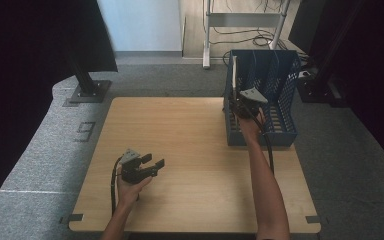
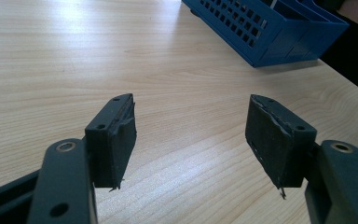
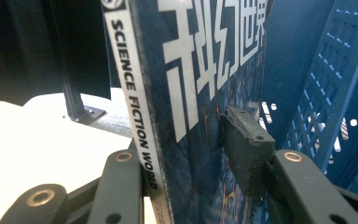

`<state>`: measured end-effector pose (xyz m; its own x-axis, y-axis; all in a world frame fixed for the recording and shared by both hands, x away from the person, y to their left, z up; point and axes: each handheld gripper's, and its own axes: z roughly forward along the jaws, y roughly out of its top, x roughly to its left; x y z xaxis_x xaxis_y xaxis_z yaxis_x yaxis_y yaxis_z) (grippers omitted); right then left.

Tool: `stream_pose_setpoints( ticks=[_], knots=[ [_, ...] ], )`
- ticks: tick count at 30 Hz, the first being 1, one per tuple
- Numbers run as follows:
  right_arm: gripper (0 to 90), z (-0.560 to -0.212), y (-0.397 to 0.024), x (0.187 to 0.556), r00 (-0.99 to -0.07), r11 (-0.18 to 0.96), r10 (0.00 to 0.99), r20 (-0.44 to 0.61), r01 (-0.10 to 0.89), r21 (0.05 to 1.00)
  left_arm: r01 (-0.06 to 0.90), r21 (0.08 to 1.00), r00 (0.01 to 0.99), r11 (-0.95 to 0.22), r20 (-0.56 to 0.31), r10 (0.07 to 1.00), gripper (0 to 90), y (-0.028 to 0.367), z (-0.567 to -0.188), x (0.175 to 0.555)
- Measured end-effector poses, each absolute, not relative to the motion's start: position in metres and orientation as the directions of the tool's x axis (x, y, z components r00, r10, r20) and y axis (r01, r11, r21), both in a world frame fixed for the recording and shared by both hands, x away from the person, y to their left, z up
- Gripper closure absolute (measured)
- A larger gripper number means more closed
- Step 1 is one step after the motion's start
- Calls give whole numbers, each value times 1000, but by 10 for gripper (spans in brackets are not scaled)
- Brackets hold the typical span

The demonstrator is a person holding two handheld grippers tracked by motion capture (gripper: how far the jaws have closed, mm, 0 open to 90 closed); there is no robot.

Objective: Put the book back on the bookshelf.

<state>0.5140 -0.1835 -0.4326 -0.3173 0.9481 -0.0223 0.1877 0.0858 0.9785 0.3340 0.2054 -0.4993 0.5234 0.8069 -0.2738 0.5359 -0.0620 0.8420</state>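
Right tool (image 3: 186, 158) is at the blue rack (image 1: 285, 100), which sits at 1 to 2 o'clock on the surface (image 1: 190, 150). In the high view your right tool (image 1: 236, 99) is at the rack's near left corner.

The magazine (image 3: 191, 116) stands upright on its edge inside the rack, long axis vertical, spine with "SCIENCE FICTION WORLD" facing the camera. In the high view the magazine (image 1: 234, 75) shows as a pale strip at the rack's left end. It looks like the leftmost slot, but I can't confirm that.

Tool state, right: part open, with the magazine between the jaws. The far pad (image 3: 242, 149) looks just off the cover and not pressing. The near jaw sits beside the spine; I can't tell if it's touching. I read that as released, with the magazine resting in the rack.

Left tool (image 1: 154, 161) is at 7 o'clock on the surface, well apart from the rack. Its jaws are wide with nothing between them. In its own view the left tool (image 2: 191, 135) looks over bare wood toward the rack (image 2: 261, 32) at 1 o'clock.

What the next move likely turns on: the magazine is thin and tall, and the jaws straddle it from the 6 o'clock side. Back your right hand straight out toward 6, along the jaws. Any sideways drift toward 3 or 9 may tip it. The right hand is the nearer one, so keep the left parked.
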Motion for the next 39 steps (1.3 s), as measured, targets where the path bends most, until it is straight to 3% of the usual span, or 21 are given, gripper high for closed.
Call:
stream_pose_setpoints(
  ticks=[25, 39],
  knots=[
    [461, -431, -189, 495, -297, 72, 955, -12, 192, 979, 530, 846, 526, -59, -273, 806, 334, 204, -497, 331],
    [446, -427, -189, 482, -322, 74, 947, -12, 181, 981, 527, 847, 529, -64, -269, 805, 334, 202, -496, 330]
  ],
)
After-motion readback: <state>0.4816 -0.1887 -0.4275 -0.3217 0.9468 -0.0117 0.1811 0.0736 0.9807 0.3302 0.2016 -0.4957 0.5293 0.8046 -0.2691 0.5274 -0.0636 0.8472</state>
